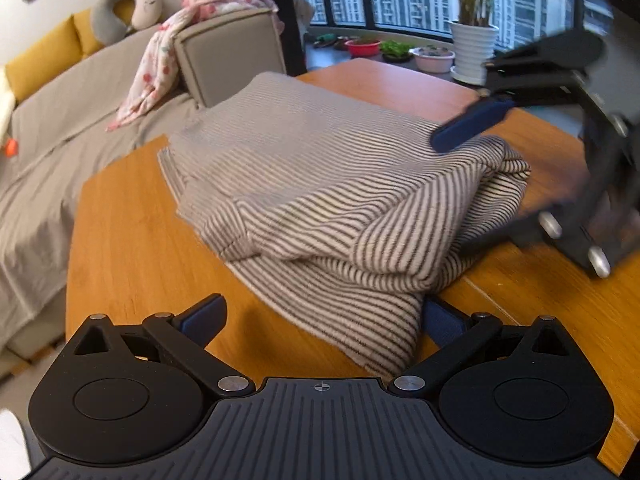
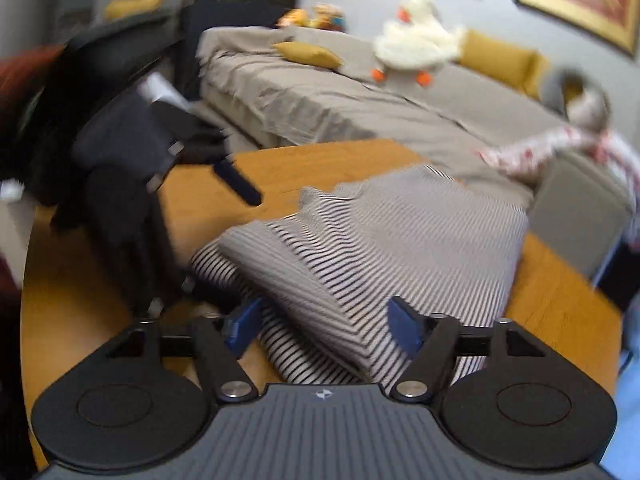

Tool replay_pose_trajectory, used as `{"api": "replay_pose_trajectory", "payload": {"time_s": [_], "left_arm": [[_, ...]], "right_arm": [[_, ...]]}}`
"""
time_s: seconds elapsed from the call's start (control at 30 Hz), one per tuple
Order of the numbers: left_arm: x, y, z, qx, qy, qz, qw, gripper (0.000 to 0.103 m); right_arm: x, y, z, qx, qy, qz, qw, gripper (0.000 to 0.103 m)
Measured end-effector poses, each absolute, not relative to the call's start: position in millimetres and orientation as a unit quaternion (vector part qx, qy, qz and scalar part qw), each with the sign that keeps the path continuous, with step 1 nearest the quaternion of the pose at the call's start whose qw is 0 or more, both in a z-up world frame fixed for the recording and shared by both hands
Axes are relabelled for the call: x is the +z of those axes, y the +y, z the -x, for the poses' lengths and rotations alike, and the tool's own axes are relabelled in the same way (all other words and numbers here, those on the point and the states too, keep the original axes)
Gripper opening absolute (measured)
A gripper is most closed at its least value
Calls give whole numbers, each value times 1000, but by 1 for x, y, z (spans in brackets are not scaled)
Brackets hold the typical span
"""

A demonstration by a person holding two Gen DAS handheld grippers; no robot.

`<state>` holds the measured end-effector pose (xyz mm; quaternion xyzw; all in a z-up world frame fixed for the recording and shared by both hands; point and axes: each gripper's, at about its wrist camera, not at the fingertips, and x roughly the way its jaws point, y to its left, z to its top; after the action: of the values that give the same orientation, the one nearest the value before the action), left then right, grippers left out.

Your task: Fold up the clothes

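A grey-and-white striped garment (image 1: 320, 184) lies partly folded on the wooden table (image 1: 132, 240); it also shows in the right wrist view (image 2: 380, 240). My left gripper (image 1: 320, 320) is open at the garment's near corner, its blue fingers (image 1: 204, 318) spread wide on either side of that corner. My right gripper (image 2: 326, 326) is open, with the folded edge of the garment lying between its blue fingers (image 2: 404, 326). In the left wrist view the right gripper (image 1: 500, 168) is blurred at the garment's right side, jaws wide apart. In the right wrist view the left gripper (image 2: 240, 184) is blurred at the left.
A grey sofa (image 1: 60, 128) with a pink floral cloth (image 1: 160, 64) stands beyond the table's left edge. Plant pots (image 1: 472, 48) stand by the window behind the table. A white plush duck (image 2: 416, 40) sits on the sofa. The table's wood shows around the garment.
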<state>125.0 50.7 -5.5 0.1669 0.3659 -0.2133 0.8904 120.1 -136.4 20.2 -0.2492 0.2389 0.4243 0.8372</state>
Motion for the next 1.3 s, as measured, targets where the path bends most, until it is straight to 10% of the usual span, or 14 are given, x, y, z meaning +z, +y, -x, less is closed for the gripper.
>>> {"api": "replay_pose_trajectory", "payload": {"time_s": [0.27, 0.77, 1.03, 1.1, 1.13, 1.3], "left_arm": [[24, 68, -127, -210, 348, -76, 910, 103], [2, 49, -119, -190, 357, -168, 899, 103], [19, 66, -148, -176, 373, -12, 911, 103], [22, 71, -144, -187, 372, 2, 909, 103], [23, 73, -142, -193, 372, 9, 908, 103], [42, 99, -121, -238, 344, 60, 906, 103]], "right_arm": [[-3, -111, -111, 390, 184, 342, 835, 77], [18, -143, -175, 398, 322, 133, 848, 73], [-8, -123, -121, 355, 204, 309, 858, 90], [-11, -118, -120, 341, 183, 330, 861, 72], [-11, -116, -121, 333, 180, 340, 861, 36], [17, -134, -119, 348, 209, 331, 852, 28]]}}
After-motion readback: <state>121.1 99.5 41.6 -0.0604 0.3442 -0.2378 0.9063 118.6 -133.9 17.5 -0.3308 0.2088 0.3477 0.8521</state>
